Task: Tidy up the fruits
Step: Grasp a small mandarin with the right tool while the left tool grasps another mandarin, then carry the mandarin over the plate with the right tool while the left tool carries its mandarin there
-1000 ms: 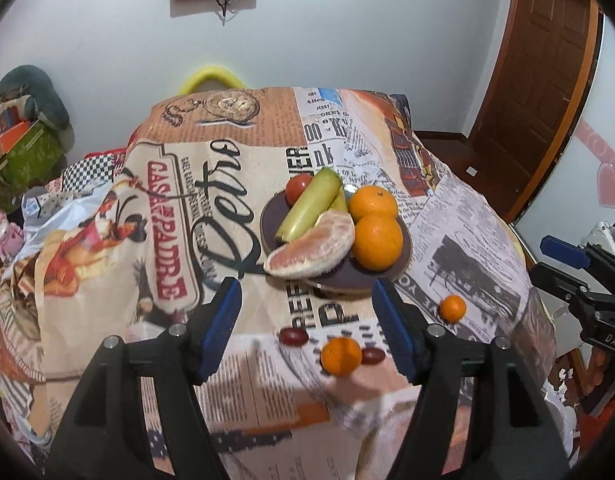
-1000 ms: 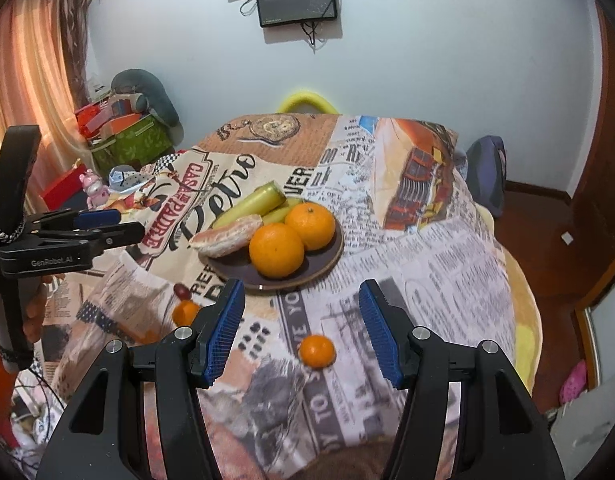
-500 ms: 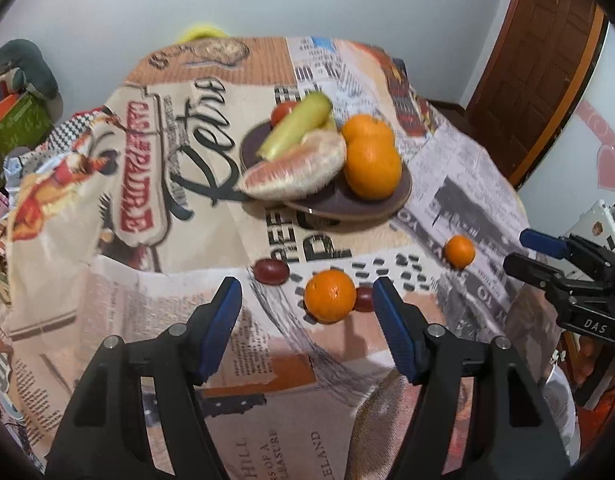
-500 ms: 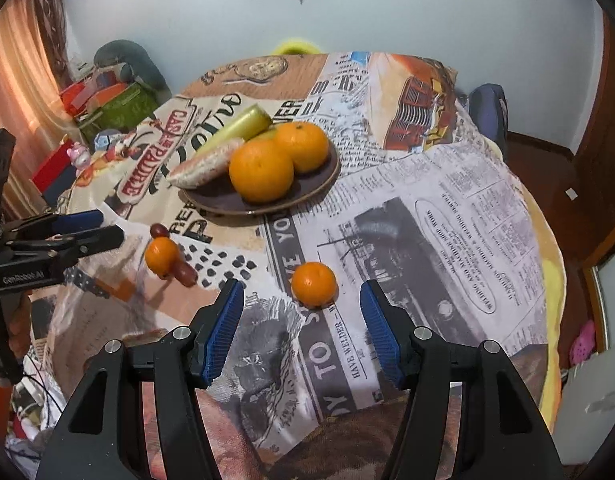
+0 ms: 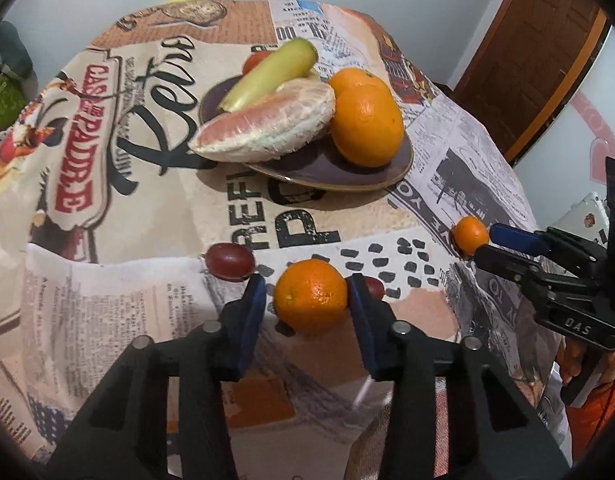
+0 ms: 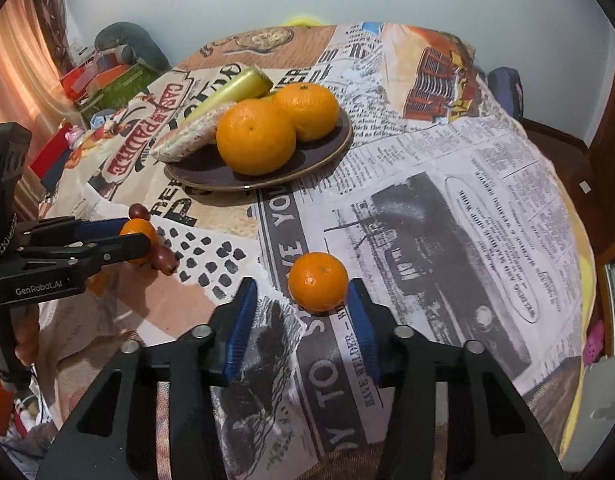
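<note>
A dark plate (image 5: 339, 178) holds two big oranges (image 5: 365, 124), a peeled pomelo piece (image 5: 267, 122), a green banana (image 5: 267, 72) and a red fruit behind it. My left gripper (image 5: 307, 294) is open with a small orange (image 5: 310, 295) between its blue pads, close on both sides. Red grapes (image 5: 229, 261) lie beside it, one behind the right pad. My right gripper (image 6: 301, 300) is open around another small orange (image 6: 318, 281), which sits near its right pad. The plate also shows in the right wrist view (image 6: 331, 152).
The round table wears a newspaper-print cloth (image 6: 447, 184) that hangs over the near edge. Bags and clutter (image 6: 107, 76) stand at the far left. A brown door (image 5: 527, 52) is at the right. The left gripper shows in the right view (image 6: 87, 248).
Both grippers have moved forward and down to the table. Each small orange now sits between a gripper's pads. The left jaws have narrowed around their orange.
</note>
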Demonstrator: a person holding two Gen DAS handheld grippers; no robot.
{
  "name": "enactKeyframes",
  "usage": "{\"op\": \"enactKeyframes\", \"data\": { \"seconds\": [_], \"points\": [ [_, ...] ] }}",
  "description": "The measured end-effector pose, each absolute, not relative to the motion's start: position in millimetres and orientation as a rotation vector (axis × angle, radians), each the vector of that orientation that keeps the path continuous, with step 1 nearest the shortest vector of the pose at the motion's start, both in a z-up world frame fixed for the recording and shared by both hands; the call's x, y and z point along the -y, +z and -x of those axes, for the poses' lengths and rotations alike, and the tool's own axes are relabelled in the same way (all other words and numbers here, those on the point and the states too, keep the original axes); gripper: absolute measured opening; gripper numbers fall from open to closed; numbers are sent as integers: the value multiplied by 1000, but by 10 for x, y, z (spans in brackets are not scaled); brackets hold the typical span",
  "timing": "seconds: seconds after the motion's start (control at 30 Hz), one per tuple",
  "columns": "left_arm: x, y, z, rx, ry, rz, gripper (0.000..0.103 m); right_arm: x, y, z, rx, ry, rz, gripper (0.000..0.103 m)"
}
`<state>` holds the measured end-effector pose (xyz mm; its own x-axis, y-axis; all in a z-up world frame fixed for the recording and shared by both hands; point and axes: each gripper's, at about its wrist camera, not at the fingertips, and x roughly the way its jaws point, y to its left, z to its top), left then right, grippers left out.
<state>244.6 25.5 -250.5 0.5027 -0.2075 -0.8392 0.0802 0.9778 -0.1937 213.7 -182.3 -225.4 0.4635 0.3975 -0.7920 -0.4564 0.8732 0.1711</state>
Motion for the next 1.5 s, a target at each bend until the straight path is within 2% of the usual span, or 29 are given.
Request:
{"op": "enactKeyframes", "data": {
  "seconds": [0.07, 0.2, 0.3, 0.47, 0.53, 0.6, 0.67, 0.83, 0.9, 1.5],
  "points": [
    [-261, -2503, -2450, -1022, -177, 148, 38, 1825, -2260, -2139, -941, 509, 77, 37],
    [-279, -2498, -2457, -1022, -177, 160, 38, 1881, -2233, -2165, -940, 512, 52, 22],
    [-285, -2463, -2442, -1017, -168, 151, 37, 1910, -2207, -2176, -940, 517, 41, 17],
    [-297, -2351, -2389, -991, -165, 147, 37, 1916, -2216, -2200, -959, 506, 35, 18],
    [-293, -2302, -2362, -979, -163, 139, 37, 1915, -2232, -2230, -972, 506, 26, 23],
    [-287, -2260, -2335, -969, -166, 136, 37, 1898, -2251, -2259, -974, 496, 32, 36],
    [-276, -2232, -2322, -963, -168, 133, 37, 1886, -2271, -2278, -976, 498, 29, 40],
    [-258, -2189, -2299, -949, -165, 117, 37, 1798, -2328, -2306, -999, 533, 36, 39],
    [-265, -2182, -2297, -946, -164, 119, 37, 1764, -2331, -2298, -994, 539, 45, 32],
    [-360, -1802, -2552, -841, -156, 128, 37, 1598, -1730, -2460, -807, 554, 90, 32]
  ]
}}
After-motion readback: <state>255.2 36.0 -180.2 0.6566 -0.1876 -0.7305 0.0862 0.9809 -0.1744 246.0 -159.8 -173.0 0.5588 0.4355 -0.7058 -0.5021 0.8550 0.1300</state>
